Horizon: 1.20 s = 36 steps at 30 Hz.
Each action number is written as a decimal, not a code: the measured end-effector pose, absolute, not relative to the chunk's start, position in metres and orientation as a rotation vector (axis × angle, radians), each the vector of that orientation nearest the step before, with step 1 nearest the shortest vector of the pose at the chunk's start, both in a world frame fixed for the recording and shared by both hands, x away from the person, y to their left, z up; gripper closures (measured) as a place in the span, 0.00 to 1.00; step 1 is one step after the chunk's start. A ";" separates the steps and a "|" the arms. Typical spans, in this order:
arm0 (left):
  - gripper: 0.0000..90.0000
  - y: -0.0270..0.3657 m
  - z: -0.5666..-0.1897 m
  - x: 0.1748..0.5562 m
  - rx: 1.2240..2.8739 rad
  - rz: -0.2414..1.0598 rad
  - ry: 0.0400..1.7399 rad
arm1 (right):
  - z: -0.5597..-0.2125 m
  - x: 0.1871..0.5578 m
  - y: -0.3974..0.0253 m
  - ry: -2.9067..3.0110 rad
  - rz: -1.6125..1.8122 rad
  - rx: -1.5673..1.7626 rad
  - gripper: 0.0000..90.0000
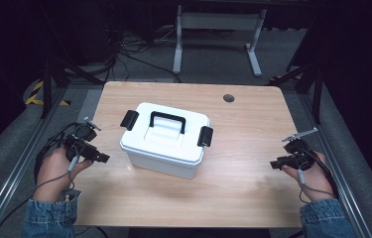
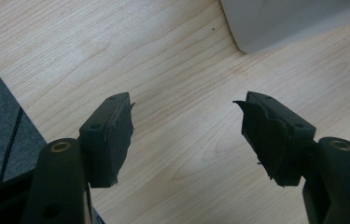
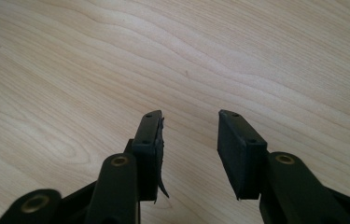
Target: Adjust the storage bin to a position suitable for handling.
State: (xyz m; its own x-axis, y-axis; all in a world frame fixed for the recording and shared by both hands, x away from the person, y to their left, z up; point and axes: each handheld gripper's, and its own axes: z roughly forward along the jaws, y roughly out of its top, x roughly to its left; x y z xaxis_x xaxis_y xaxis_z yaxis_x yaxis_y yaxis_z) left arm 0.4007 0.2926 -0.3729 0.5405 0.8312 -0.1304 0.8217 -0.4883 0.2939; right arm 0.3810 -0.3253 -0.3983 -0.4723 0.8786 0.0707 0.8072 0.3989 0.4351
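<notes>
A dark room, cables on the floor behind, and a pale wooden table [image 1: 243,163] under the high camera. In the middle of it sits the white storage box [image 1: 166,140], lid on, its black carry handle [image 1: 167,120] lying across the top and a black latch [image 1: 129,119] at one end, another latch [image 1: 205,136] at the other, both looking folded down against the lid. So nothing appears started: the box reads as closed and untouched.

The left gripper [image 1: 94,154] hovers just beside the box's near left corner, jaws spread wide and empty; in the left gripper view a corner of the box [image 2: 284,23] peeks in ahead of them. The right gripper [image 1: 279,162] hangs well apart from the box near the table's right edge, jaws parted more narrowly, nothing between them, bare wood below.

My read: all the work lies ahead, likely freeing both latches, and the left side is closer to its mark.
</notes>
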 end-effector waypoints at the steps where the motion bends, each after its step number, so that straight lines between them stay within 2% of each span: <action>1: 0.38 0.293 -0.373 0.401 2.464 0.042 1.357 | -0.397 0.381 -0.325 2.483 0.624 1.507 0.67; 13: 0.38 0.290 -0.369 0.403 2.458 0.044 1.326 | -0.378 0.382 -0.314 2.508 0.649 1.412 0.57; 36: 0.38 0.288 -0.369 0.404 2.467 0.042 1.300 | -0.302 0.405 -0.248 2.580 0.805 1.110 0.58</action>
State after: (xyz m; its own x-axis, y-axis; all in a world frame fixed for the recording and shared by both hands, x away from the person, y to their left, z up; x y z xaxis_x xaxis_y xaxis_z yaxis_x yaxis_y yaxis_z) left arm 0.4036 0.2880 -0.3690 0.5784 0.8045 -0.1349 0.7940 -0.5174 0.3192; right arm 0.4055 -0.2476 -0.3024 -0.6908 0.7229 0.0141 0.6025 0.5649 0.5638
